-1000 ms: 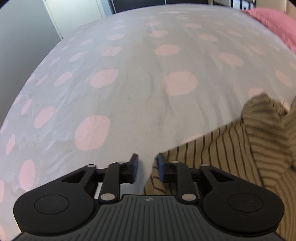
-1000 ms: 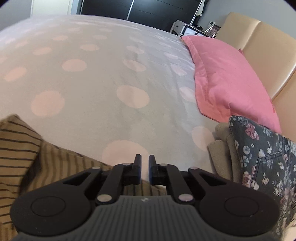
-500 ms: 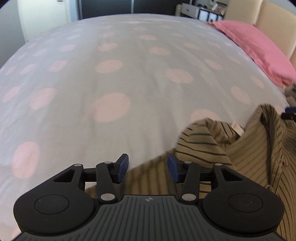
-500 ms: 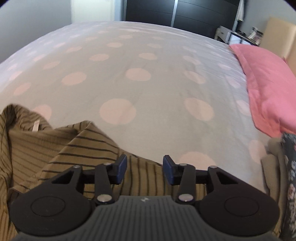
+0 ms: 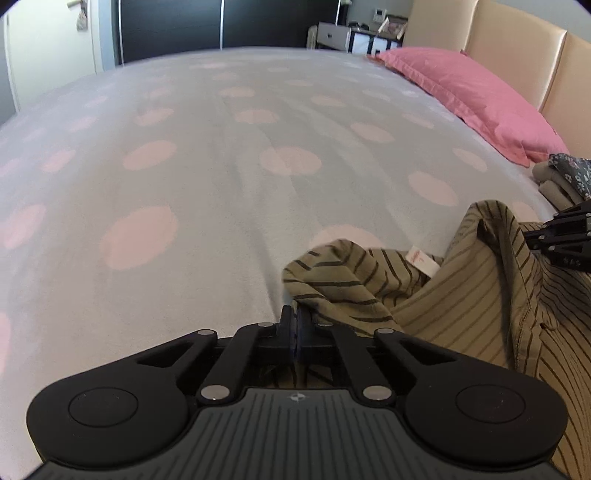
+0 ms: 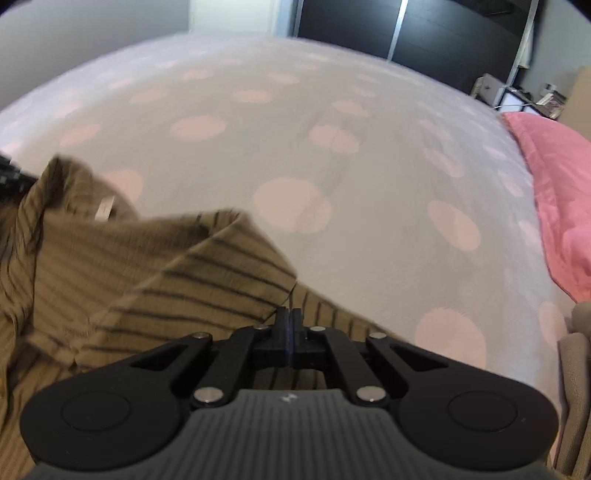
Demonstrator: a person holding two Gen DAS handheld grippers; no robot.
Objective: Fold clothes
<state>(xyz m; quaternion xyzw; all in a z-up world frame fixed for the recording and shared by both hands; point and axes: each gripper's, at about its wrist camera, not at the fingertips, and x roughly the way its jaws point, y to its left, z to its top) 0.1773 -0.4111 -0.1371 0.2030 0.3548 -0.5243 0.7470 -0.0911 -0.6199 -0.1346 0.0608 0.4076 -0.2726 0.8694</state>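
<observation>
On the left we have the left hand-held gripper (image 5: 295, 325) low over the bed (image 5: 221, 177), its body level and pointing along the polka-dot bedspread toward the far dark wardrobe (image 5: 229, 22). Its jaws are pressed together on a fold of the olive striped shirt (image 5: 461, 306), right at the shirt's left edge. From there the cloth rises in a crumpled ridge, and we can see a small white neck label (image 5: 423, 258) peeking out of the collar area.

Moving right, the shirt lies bunched between our two tools, on the near side of the bed. At the right edge of the left wrist view the right hand-held gripper (image 6: 290, 321) shows as black linkage just above the striped cloth. In its own view it sits level too, aimed across the bedspread, jaws closed tight on the shirt's edge where a striped flap folds over; that view is a little blurred.

Further right, we see a pink pillow (image 5: 472, 99) against a beige padded headboard (image 5: 524, 48). Just below the pillow, near the bed's right edge, rest folded clothes: a grey floral garment (image 5: 574, 173) on top of beige folded pieces (image 5: 554, 184).
</observation>
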